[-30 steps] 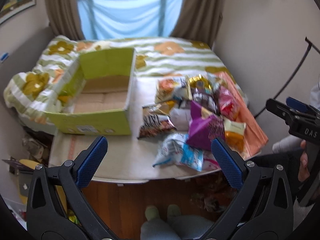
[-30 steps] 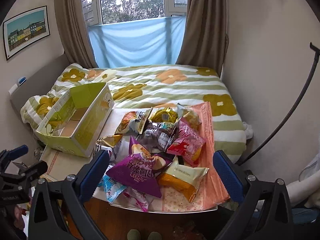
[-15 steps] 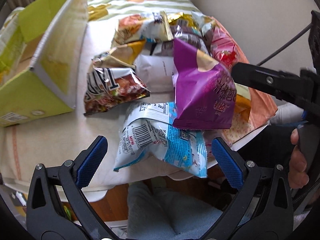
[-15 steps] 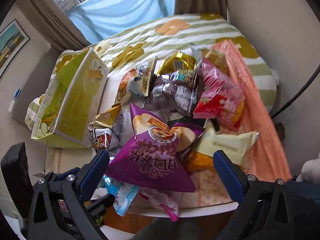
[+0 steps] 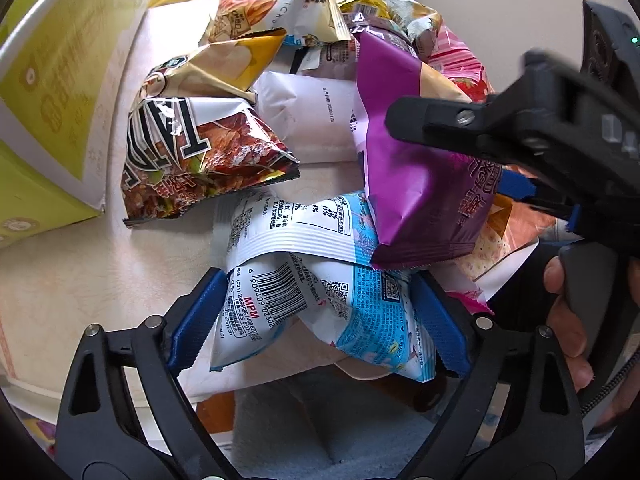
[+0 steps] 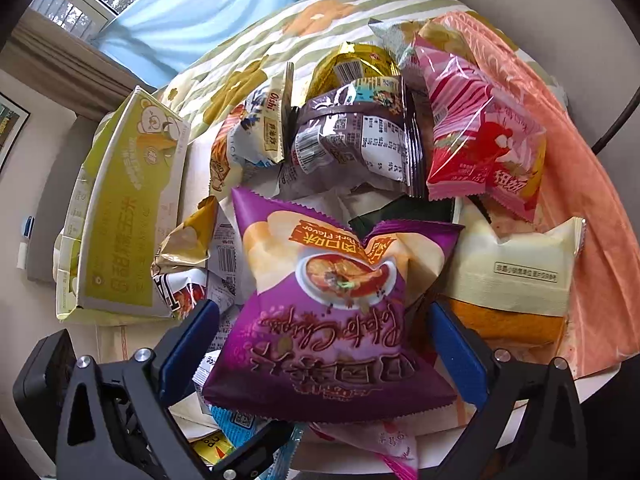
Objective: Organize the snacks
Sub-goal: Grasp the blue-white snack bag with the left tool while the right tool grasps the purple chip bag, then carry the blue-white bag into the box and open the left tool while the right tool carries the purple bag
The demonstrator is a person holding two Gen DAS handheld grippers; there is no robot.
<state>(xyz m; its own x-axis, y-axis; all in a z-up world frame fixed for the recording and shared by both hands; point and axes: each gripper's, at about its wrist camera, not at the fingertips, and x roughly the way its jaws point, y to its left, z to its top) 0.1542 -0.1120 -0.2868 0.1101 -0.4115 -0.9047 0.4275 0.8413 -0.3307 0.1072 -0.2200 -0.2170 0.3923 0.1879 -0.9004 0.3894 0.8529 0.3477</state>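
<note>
A heap of snack bags lies on the pale table [image 5: 80, 280]. My left gripper [image 5: 316, 320] is closing on a blue and white bag [image 5: 320, 292] at the table's near edge. Both blue pads touch its sides and the bag puckers between them. My right gripper [image 6: 320, 344] is closing around a purple chip bag [image 6: 320, 320] that lies on top of the heap. A narrow gap shows at each pad. In the left wrist view the right gripper [image 5: 516, 184] hangs over that purple bag [image 5: 416, 176]. The open yellow-green carton [image 5: 52, 92] [image 6: 120, 216] stands to the left.
Around the two bags lie a brown and white chip bag [image 5: 192, 160], a pink bag [image 6: 480, 136], a dark purple bag [image 6: 360, 140], a cream and orange pack [image 6: 516, 280] and others. An orange cloth [image 6: 580, 160] covers the right side. A flowered bedspread [image 6: 320, 12] lies behind.
Both grippers have dropped down close over the heap. The left jaws have narrowed onto the blue and white bag. The right jaws have narrowed around the purple bag.
</note>
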